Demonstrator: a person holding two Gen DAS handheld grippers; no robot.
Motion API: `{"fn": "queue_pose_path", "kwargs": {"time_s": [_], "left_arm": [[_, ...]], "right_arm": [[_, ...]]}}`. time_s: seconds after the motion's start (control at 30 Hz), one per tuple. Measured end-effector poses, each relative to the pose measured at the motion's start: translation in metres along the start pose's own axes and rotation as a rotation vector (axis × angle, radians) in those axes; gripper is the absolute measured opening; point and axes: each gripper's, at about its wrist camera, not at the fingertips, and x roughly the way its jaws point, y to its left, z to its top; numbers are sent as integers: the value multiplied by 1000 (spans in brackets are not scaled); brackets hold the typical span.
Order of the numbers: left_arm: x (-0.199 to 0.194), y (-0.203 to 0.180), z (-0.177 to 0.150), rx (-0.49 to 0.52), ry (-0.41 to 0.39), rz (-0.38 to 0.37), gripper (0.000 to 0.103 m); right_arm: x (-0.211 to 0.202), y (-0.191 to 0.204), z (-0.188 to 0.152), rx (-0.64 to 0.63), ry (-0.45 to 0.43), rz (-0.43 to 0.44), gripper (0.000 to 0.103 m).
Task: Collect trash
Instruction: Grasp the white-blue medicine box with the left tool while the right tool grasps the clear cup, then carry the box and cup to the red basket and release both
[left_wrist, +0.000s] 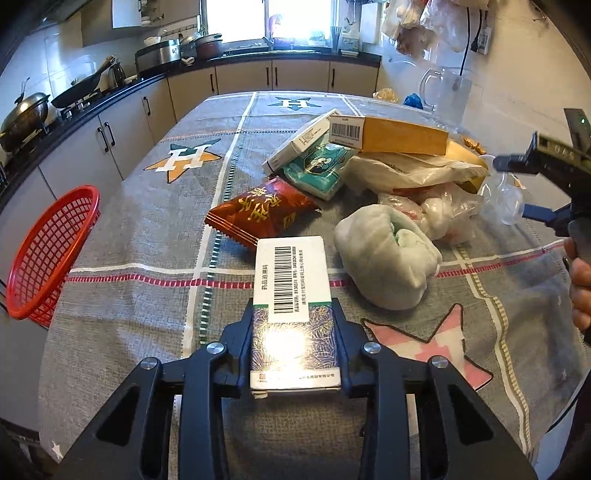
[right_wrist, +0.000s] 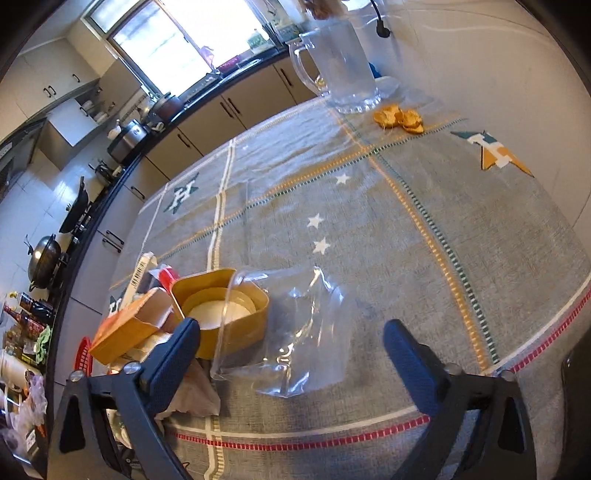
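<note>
Your left gripper (left_wrist: 293, 314) jaws clamp the medicine box (left_wrist: 291, 295), its long axis pointing forward; the red basket (left_wrist: 48, 254) lies left, while your right gripper (right_wrist: 291, 339) jaws stand wide and empty.

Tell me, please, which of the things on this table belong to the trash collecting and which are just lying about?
For the job:
- medicine box between the left gripper's fingers
- red snack wrapper
- clear plastic bag ahead of the open right gripper
- crumpled white bag
- red basket, probably the bin

Just lying about:
- glass pitcher
- wok on the stove
</note>
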Motion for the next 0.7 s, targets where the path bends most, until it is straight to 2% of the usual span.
{"fn": "queue_pose_path", "kwargs": {"time_s": [0.07,0.1,0.47,0.7], "left_arm": [[-1,0,0,1,-5,-11,34],[-2,0,0,2,-7,-15,34],[-22,-3,2,6,-55,-52,34],[-39,4,6,-10,-87,-47,34]], "right_arm": [[0,-1,-3,-7,5,4,81],[-1,-3,-5,-5,10,6,72],[-43,-14,-24,-33,-83,-1,71],[-80,15,-34,-117,-152,69,71]]}}
